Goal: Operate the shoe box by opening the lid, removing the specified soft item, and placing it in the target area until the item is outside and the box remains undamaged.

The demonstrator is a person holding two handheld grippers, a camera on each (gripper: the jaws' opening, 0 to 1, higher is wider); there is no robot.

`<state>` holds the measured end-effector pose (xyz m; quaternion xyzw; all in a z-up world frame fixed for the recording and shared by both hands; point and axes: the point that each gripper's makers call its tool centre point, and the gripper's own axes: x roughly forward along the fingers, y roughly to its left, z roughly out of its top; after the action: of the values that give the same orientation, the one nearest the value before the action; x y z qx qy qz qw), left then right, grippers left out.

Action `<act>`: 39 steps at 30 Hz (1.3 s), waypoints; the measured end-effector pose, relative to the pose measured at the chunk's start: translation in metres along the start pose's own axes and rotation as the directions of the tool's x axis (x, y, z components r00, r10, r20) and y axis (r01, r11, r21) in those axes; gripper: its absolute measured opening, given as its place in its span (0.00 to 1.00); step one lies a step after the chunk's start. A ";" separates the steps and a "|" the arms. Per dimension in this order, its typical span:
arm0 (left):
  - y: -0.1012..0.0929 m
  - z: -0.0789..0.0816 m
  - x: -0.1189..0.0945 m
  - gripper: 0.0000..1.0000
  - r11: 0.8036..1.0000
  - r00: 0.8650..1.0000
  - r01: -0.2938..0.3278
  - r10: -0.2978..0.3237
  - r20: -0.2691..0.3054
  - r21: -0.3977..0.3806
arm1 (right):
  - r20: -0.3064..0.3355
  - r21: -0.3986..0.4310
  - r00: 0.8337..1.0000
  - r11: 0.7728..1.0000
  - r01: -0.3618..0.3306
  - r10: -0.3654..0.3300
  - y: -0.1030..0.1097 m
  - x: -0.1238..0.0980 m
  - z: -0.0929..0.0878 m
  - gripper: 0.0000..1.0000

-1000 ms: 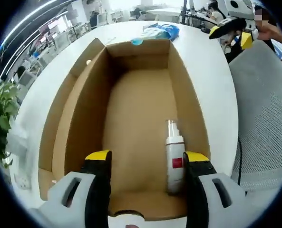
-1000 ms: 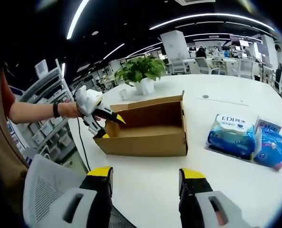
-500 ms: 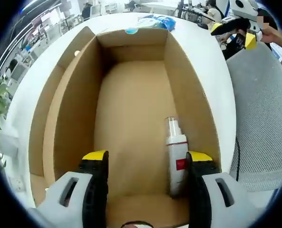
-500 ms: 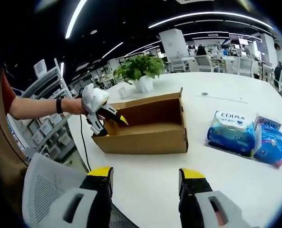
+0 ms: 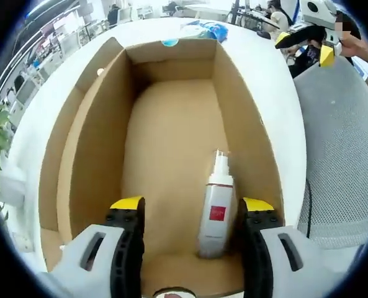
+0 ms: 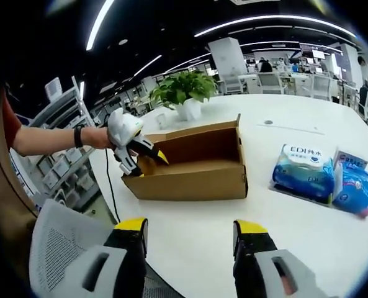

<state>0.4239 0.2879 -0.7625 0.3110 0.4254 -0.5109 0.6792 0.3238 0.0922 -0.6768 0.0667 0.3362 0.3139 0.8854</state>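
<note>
The left gripper (image 5: 188, 208) is dipped into the near end of the open shoe box (image 5: 103, 143), its jaws spread wide and holding nothing. It sits this way, I judge, to straddle what lies on the box floor: a white spray bottle (image 5: 215, 205) with a red label, on its side against the right wall, nozzle pointing toward the far end. The bottle lies between the two yellow tips, closer to the right one; whether that tip touches it I cannot tell. The bottle is rigid, though, and the task calls for a soft item, so it may not be the thing wanted. Apart from the bottle, the brown floor that shows is bare.

In the right gripper view the right gripper (image 6: 190, 226) hangs above the white counter (image 6: 277, 248) near its edge, well apart from the box, jaws wide open and empty. It is held back, probably to leave the other hand room. Beyond it the shoe box stands with its lid already open; the lid seems to be the panel standing along the far side. The person's hand (image 6: 100, 136) pushes the left gripper in at the box's left end.

Farther right on the counter lie two blue soft packs (image 6: 305, 174), just beside each other and outside the box. A potted plant (image 6: 184, 93) stands at the far edge, and a grey mesh chair (image 6: 62, 236) is at the near left.
</note>
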 end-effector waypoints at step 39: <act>-0.016 0.057 -0.021 0.20 0.983 0.967 -0.149 0.121 0.226 0.112 | 0.020 0.050 0.990 0.989 -0.143 0.142 0.039 0.014 0.005 0.54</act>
<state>0.4209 0.2438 -0.7180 0.3242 0.2926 -0.5205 0.7337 0.3154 0.1321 -0.6678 0.1156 0.3312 0.3671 0.8615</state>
